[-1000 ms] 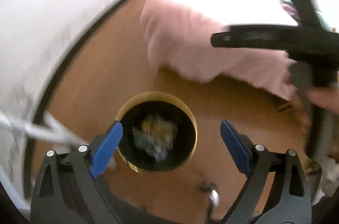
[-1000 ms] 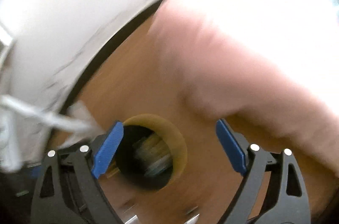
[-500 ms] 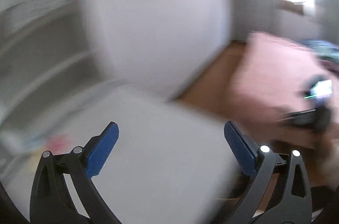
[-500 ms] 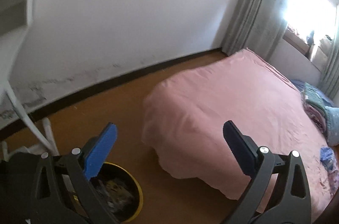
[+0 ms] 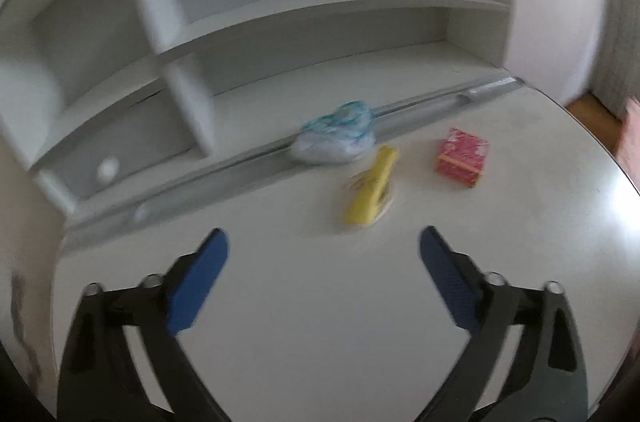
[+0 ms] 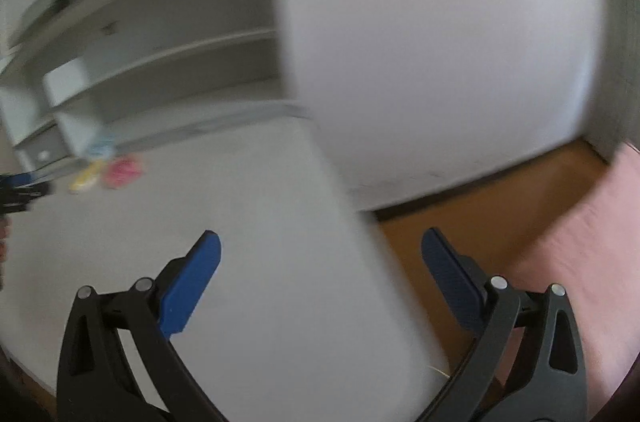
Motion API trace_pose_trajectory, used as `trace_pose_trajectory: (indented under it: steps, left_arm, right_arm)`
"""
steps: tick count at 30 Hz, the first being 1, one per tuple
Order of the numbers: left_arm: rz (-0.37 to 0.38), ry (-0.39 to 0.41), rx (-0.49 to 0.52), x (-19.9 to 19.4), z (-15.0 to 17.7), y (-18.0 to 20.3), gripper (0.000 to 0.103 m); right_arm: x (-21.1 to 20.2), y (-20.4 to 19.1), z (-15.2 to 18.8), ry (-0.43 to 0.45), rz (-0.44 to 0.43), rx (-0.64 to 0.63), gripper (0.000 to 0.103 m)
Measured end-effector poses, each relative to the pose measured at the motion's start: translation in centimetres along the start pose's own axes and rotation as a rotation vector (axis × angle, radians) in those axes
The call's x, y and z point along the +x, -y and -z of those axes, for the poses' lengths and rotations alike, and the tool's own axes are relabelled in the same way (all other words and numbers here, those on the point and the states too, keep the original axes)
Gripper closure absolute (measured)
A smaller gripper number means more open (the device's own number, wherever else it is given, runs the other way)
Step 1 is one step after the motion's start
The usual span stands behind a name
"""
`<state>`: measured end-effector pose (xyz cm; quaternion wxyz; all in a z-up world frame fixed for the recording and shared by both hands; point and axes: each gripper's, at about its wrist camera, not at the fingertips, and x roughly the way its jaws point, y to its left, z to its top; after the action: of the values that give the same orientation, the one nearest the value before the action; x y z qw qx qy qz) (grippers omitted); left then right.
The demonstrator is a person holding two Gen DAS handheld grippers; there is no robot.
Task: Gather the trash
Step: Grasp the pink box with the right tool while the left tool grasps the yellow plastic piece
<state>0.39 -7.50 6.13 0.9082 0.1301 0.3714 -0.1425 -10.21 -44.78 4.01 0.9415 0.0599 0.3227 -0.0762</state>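
White laminate covers the desk top [image 5: 320,322], and three pieces of trash lie on it, all placed here from the flat yellow wrapper [image 5: 372,192] near its middle. Just beyond the wrapper, touching or almost touching its far tip, sits a crumpled clear plastic bag with blue-green print [image 5: 338,136], which rests against the grey metal rail [image 5: 424,106] along the back of the desk. To the wrapper's right, a little apart, stands a small red and pink box [image 5: 462,158]. Behind the rail rises a white shelf unit [image 5: 280,2] with open compartments.

On the near side of the wrapper, the left gripper [image 5: 324,262] hangs over bare desk, its blue-padded jaws spread wide though closing slightly, with nothing between them.

The right gripper [image 6: 320,258] is well off to the wrapper's right, over the desk's right edge, jaws fully spread and empty; brown wooden floor [image 6: 480,190] and a pink bedspread [image 6: 592,242] show beyond that edge. In its blurred view the wrapper [image 6: 86,178] and the box [image 6: 122,172] appear far to the left, with the left gripper's tip at the frame edge.
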Motion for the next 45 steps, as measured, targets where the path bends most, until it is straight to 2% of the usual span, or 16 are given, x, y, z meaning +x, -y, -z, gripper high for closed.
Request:
trace_pose_trajectory:
  steps: [1, 3, 6, 10, 13, 15, 20, 23, 26, 30, 35, 37, 41, 42, 44, 45]
  left_arm:
    - [0.027, -0.009, 0.020, 0.5, -0.5, 0.5, 0.029]
    - [0.073, -0.029, 0.044, 2.6, -1.9, 0.9, 0.033]
    - [0.127, -0.049, 0.056, 4.7, -2.8, 0.7, 0.047]
    - [0.181, -0.063, 0.067, 6.1, -3.3, 0.6, 0.058]
    - [0.208, -0.074, 0.074, 6.7, -2.7, 0.5, 0.074]
    - [0.241, -0.067, 0.073, 6.9, -2.6, 0.5, 0.090]
    - [0.266, -0.048, 0.041, 5.9, -2.5, -0.1, 0.091]
    - [0.252, -0.002, 0.023, 4.0, -2.8, -0.7, 0.091]
    - [0.201, 0.041, -0.008, 1.4, -2.4, -2.4, 0.091]
    - [0.130, -0.030, -0.095, 1.7, 0.3, -6.0, 0.090]
    - [0.039, -0.091, -0.184, 2.5, 3.2, -9.9, 0.090]
    - [0.027, -0.094, -0.214, 2.6, 3.4, -11.3, 0.091]
    - [0.027, -0.092, -0.254, 3.1, 3.4, -12.7, 0.090]
    - [0.032, -0.090, -0.260, 3.3, 3.3, -12.8, 0.091]
    - [0.042, -0.093, -0.257, 3.5, 3.2, -12.6, 0.090]
    - [0.045, -0.094, -0.252, 3.4, 3.2, -12.4, 0.090]
  right_arm:
    - [0.5, -1.5, -0.6, -0.001, -0.026, -0.014, 0.006]
    - [1.5, -4.4, -1.6, 0.000, -0.079, -0.040, 0.006]
    - [2.7, -7.7, -2.5, -0.016, -0.128, -0.087, 0.006]
    - [4.2, -10.3, -3.0, -0.031, -0.112, -0.153, 0.006]
    - [5.1, -11.0, -3.4, -0.039, -0.113, -0.151, 0.006]
    - [5.6, -10.9, -3.3, -0.048, -0.116, -0.139, 0.006]
    - [6.3, -10.3, -2.4, -0.078, -0.128, -0.128, 0.006]
    - [6.8, -10.5, -2.7, -0.089, -0.138, -0.130, 0.006]
    - [7.7, -11.1, -3.5, -0.111, -0.178, -0.132, 0.006]
    - [10.3, -13.9, -4.5, -0.171, -0.265, -0.189, 0.006]
    - [13.2, -17.3, -5.0, -0.223, -0.306, -0.297, 0.006]
    - [14.2, -18.3, -5.2, -0.243, -0.327, -0.321, 0.006]
    - [15.8, -20.3, -5.6, -0.260, -0.311, -0.383, 0.006]
    - [16.3, -20.8, -5.7, -0.265, -0.311, -0.399, 0.007]
    - [16.8, -21.5, -5.7, -0.277, -0.313, -0.420, 0.039]
    - [16.8, -21.5, -5.8, -0.280, -0.341, -0.411, 0.048]
